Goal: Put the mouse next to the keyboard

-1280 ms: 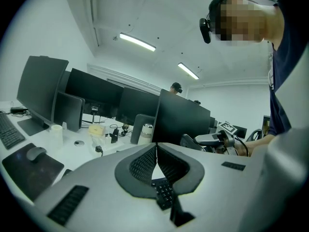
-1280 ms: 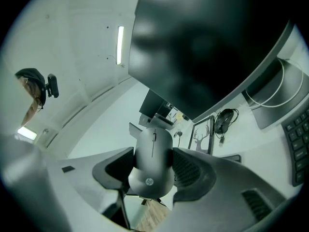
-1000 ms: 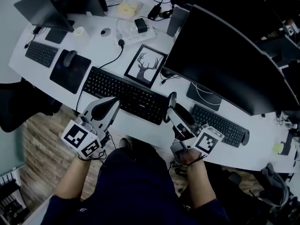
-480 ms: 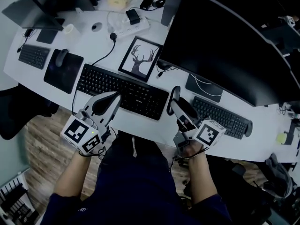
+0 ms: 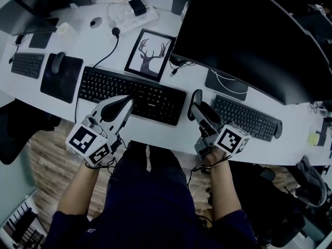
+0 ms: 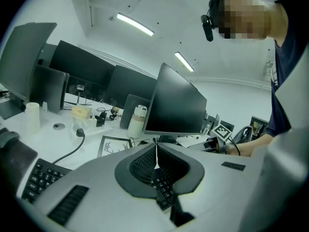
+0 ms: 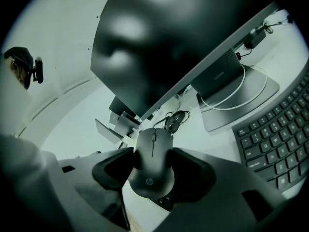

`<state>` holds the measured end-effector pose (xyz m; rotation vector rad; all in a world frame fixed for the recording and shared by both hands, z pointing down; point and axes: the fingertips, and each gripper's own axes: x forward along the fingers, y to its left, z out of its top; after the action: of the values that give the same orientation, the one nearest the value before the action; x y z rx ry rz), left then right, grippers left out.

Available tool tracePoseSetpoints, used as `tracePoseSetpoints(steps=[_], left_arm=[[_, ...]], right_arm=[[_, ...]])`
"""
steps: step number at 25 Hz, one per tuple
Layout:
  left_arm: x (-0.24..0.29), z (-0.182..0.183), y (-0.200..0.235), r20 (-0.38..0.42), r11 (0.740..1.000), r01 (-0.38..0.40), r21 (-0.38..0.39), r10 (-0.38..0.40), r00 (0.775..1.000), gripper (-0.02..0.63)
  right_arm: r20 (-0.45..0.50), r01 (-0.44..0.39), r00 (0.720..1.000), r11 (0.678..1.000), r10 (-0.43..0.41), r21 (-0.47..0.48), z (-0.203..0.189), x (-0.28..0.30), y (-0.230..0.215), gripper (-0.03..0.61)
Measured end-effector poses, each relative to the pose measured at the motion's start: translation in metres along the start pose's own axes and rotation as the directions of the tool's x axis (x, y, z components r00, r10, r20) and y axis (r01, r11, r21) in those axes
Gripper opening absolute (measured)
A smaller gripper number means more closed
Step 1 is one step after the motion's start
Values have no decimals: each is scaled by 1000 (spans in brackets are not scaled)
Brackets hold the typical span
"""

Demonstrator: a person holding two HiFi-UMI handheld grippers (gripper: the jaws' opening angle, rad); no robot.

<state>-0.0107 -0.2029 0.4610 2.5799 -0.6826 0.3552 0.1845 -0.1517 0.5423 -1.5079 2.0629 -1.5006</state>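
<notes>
A dark mouse [image 7: 152,161] sits between the pads of my right gripper [image 7: 152,164], which is shut on its sides. In the head view the mouse [image 5: 192,103] hangs at the tip of my right gripper [image 5: 199,111], over the white desk [image 5: 155,134] just right of the long black keyboard [image 5: 132,95]. My left gripper [image 5: 123,108] hovers over that keyboard's front edge. Its tips meet with nothing between them. The left gripper [image 6: 155,152] view shows keyboard keys [image 6: 161,190] below the shut jaws.
A second keyboard [image 5: 246,119] lies right of the mouse, under a large dark monitor [image 5: 249,35] and its stand [image 7: 236,100]. A framed deer picture [image 5: 149,53] stands behind the long keyboard. Far left are a mousepad [image 5: 61,79] with another mouse [image 5: 56,61] and a small keyboard [image 5: 26,65].
Both grippers have sunk toward the desk. The right one still grips the mouse, now lower and closer to the long keyboard's right end. The left one stays shut.
</notes>
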Motion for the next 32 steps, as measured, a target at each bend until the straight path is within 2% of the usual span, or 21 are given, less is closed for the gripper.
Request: tracePoseSetpoints(steps=[4,9,20,25,32], left_arm=[[2,-8,1,-11,1000,13,-11,-13,1000,35],[5,-18,0,-28,999,27,-19,-28,999,35],[6,-30,-1,-51,999,42,-29,-44,998,35],[6,-34,0,-58,999,42,-34,-44,997,35],[5,-37,2,-63,998,40,-38,-43,997,35]], right_arm=[[-26,69,997,998,-69,5,-15,-5,-18,255],[-52,116,992,993,-117,-22,-28,-7,-30,255],[-135,219,961,960,-243,-172,-53,-5,-50,255],[-165,254,939,931,-303,-261,-61,-4,-57,255],[-189,288,901,864,-391,-414,-68,-1,-64,255]])
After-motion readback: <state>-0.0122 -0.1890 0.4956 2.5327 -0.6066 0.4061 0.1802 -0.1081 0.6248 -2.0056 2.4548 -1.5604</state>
